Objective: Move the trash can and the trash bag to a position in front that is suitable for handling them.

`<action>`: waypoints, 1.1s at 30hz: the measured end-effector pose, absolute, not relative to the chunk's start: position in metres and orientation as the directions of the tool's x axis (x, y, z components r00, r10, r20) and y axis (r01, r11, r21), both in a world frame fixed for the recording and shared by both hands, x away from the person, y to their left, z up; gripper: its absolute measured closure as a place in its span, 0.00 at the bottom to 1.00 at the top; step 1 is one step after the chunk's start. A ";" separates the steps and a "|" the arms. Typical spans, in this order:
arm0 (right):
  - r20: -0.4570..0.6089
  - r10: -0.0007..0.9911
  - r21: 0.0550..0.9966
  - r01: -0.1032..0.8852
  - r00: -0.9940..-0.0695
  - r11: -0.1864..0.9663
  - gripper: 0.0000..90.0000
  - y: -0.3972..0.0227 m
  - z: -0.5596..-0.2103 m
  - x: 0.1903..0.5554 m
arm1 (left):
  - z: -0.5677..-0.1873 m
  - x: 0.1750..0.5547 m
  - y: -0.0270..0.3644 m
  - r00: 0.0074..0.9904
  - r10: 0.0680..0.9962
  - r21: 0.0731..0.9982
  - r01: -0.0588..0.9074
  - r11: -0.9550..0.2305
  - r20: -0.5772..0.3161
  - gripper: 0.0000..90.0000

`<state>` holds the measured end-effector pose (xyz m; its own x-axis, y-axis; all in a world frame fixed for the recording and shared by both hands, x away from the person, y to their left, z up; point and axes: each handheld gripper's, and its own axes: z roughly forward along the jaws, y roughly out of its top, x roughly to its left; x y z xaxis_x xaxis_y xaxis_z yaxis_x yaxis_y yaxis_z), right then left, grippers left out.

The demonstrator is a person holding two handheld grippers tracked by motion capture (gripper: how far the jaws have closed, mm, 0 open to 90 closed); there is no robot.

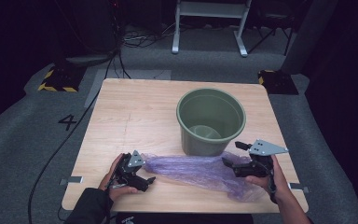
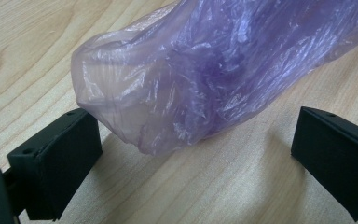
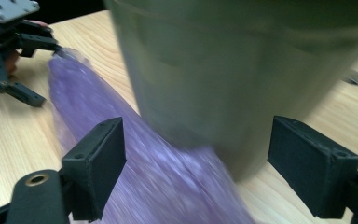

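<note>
A crumpled purple plastic bag (image 1: 191, 170) lies flat along the near part of the wooden table (image 1: 130, 112), just in front of a green bucket (image 1: 205, 144) that stands upright. My left gripper (image 1: 148, 169) is at the bag's left end, low over the table. In the left gripper view its jaws stand wide apart, with the bag's end (image 2: 205, 70) lying between them, unpinched. My right gripper (image 1: 234, 154) hovers open over the bag's right part, beside the bucket. In the right gripper view the bucket wall (image 3: 223, 70) looms close, the bag (image 3: 88, 102) runs away towards the left gripper (image 3: 46, 72).
The table's near edge is close behind both hands. On the grey floor beyond are cables, two yellow-and-black striped bases (image 1: 56, 81) and a white frame (image 1: 209, 28). A figure 4 (image 1: 67, 122) is marked on the floor at the left.
</note>
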<state>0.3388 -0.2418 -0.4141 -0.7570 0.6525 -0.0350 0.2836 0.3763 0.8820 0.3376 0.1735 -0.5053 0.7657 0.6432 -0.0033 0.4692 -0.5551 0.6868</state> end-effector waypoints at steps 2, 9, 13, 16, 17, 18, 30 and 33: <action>-0.032 0.669 0.890 0.283 -0.742 0.357 0.20 -0.236 -0.414 0.342 | -0.505 0.338 0.174 0.766 0.643 0.687 0.469 -0.555 -0.003 0.01; -0.009 0.745 0.900 0.319 -0.668 0.297 0.20 -0.226 -0.416 0.354 | -0.505 0.339 0.174 0.765 0.644 0.688 0.470 -0.553 -0.006 0.01; -0.003 0.783 0.904 0.333 -0.621 0.267 0.20 -0.223 -0.417 0.360 | -0.505 0.340 0.174 0.765 0.644 0.688 0.471 -0.553 -0.006 0.01; -0.021 0.801 0.906 0.327 -0.598 0.268 0.19 -0.217 -0.415 0.367 | -0.505 0.340 0.174 0.765 0.644 0.688 0.470 -0.553 -0.005 0.01; -0.021 0.801 0.906 0.327 -0.598 0.268 0.19 -0.217 -0.415 0.367 | -0.505 0.340 0.174 0.765 0.644 0.688 0.470 -0.553 -0.005 0.01; -0.035 0.804 0.906 0.320 -0.594 0.276 0.20 -0.214 -0.414 0.370 | -0.505 0.340 0.174 0.765 0.644 0.688 0.470 -0.553 -0.005 0.01; -0.048 0.778 0.886 0.334 -0.627 0.323 0.19 -0.202 -0.409 0.401 | -0.505 0.341 0.174 0.765 0.643 0.688 0.469 -0.553 -0.005 0.01; -0.062 0.774 0.882 0.329 -0.630 0.339 0.20 -0.198 -0.407 0.409 | -0.505 0.341 0.174 0.766 0.643 0.688 0.469 -0.553 -0.005 0.01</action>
